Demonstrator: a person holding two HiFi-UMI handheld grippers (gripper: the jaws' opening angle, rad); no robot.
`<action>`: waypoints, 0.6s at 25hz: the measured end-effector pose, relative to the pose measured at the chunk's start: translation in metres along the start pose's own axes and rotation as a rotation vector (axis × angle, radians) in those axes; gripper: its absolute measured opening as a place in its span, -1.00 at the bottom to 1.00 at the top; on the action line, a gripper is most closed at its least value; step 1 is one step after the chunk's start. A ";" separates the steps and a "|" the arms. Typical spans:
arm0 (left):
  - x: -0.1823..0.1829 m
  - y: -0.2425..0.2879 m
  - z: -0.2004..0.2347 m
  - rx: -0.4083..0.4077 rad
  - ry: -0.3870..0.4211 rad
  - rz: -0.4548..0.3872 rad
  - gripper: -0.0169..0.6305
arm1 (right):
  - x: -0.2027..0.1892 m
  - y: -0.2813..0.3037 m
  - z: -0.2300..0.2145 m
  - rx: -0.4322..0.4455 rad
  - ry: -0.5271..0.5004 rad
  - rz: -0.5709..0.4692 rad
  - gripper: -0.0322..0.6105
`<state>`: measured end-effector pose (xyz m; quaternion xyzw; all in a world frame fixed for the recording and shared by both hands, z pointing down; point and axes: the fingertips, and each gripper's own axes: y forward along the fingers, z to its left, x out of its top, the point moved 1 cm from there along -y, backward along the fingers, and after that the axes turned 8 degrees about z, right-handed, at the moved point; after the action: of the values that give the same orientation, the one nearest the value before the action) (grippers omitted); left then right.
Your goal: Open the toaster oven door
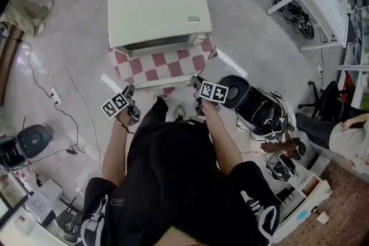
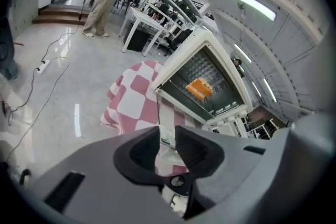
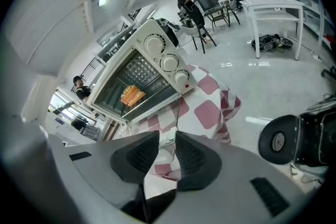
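A cream toaster oven (image 1: pixel 158 11) stands on a small table under a red-and-white checked cloth (image 1: pixel 167 63). Its glass door (image 1: pixel 164 82) is swung down toward me, so the inside shows, with an orange piece of food (image 2: pixel 199 89) on the rack. My left gripper (image 1: pixel 130 91) is at the left end of the door's front edge, and my right gripper (image 1: pixel 198 83) is at the right end. In the left gripper view the white door handle (image 2: pixel 165 131) sits pinched between the jaws of the left gripper (image 2: pixel 167 147). The right gripper (image 3: pixel 168 152) likewise holds the handle (image 3: pixel 169 138). Control knobs (image 3: pixel 169 62) are on the oven's right side.
A black round device (image 1: pixel 235 91) with cabling lies on the floor just right of my right gripper. A power strip and cable (image 1: pixel 56 96) trail at the left. White tables (image 1: pixel 323 3) stand at the far right and far left. People stand in the background.
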<state>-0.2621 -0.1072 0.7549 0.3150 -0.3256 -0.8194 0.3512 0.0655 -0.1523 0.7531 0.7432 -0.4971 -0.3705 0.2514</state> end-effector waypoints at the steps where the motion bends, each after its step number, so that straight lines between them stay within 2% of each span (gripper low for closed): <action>1: -0.004 0.002 0.003 0.012 0.011 0.012 -0.64 | -0.004 0.002 -0.002 -0.007 -0.012 0.018 -0.54; 6: -0.020 0.013 0.019 0.059 0.060 0.072 -0.64 | -0.021 0.016 -0.014 -0.056 -0.077 0.110 -0.54; 15: -0.038 0.037 0.041 0.138 0.126 0.157 -0.62 | -0.039 0.043 -0.032 -0.175 -0.205 0.204 -0.52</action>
<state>-0.2575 -0.0845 0.8180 0.3627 -0.3821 -0.7437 0.4115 0.0588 -0.1322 0.8157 0.6225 -0.5587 -0.4591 0.2993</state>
